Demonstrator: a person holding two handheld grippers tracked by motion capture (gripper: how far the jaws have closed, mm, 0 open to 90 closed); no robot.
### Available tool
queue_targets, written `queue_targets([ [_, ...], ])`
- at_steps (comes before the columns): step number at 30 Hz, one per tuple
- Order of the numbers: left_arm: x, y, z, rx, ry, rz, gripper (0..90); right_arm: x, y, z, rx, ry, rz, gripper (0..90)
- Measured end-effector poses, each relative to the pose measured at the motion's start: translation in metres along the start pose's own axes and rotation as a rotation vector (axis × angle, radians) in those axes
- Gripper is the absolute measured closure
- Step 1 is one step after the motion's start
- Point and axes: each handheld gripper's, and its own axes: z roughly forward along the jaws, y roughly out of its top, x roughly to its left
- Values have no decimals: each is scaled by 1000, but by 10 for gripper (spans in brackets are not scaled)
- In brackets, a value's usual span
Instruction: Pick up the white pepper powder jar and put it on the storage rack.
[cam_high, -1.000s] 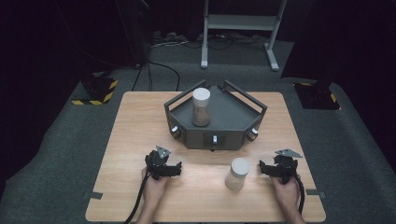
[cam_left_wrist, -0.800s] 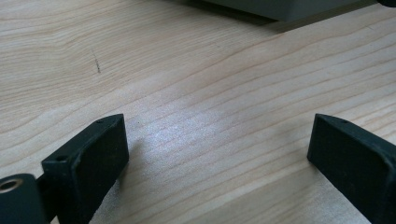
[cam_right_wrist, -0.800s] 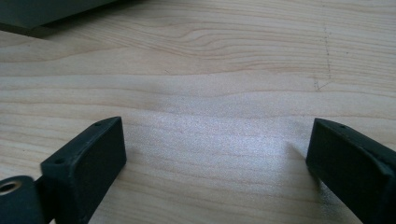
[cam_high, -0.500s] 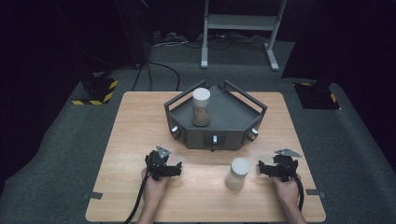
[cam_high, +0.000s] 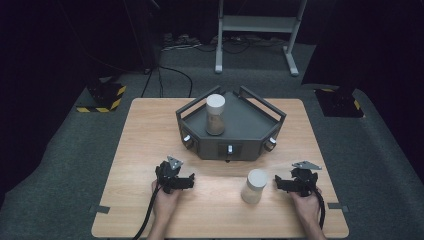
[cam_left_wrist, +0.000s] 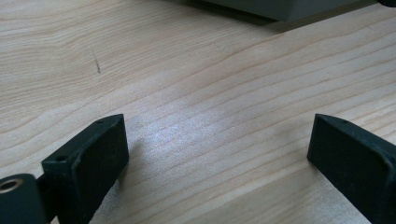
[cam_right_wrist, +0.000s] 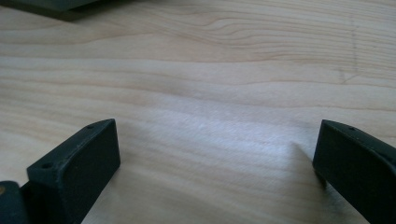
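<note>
Two white-lidded jars with tan contents are in the high view. One jar (cam_high: 215, 114) stands upright on the dark grey angular stand (cam_high: 250, 125) at the table's middle. The other jar (cam_high: 254, 186) stands on the wooden table (cam_high: 150, 130), just left of my right gripper (cam_high: 295, 184). That gripper (cam_right_wrist: 215, 158) is open; its jaws have just been opening, with bare wood between them. My left gripper (cam_high: 177, 181) rests near the front left, also open (cam_left_wrist: 215, 154) over bare wood, apart from both jars.
The stand has raised rails and small knobs on its front face; its edge shows at the top of the left gripper view (cam_left_wrist: 289, 7) and the right gripper view (cam_right_wrist: 46, 5). Dark floor surrounds the table, with a metal frame (cam_high: 260, 25) behind.
</note>
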Motion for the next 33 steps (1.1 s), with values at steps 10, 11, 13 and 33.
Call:
queue_targets([
  [10, 0, 0, 0, 0, 0, -1, 54, 2, -10, -17, -32, 98, -62, 3],
  [11, 0, 0, 0, 0, 0, -1, 54, 0, -12, -19, -35, 117, -67, 3],
  [13, 0, 0, 0, 0, 0, 0, 53, 0, -14, -23, -37, 135, -81, 3],
  [33, 0, 0, 0, 0, 0, 0, 54, 2, -29, -35, -56, 366, -177, 3],
])
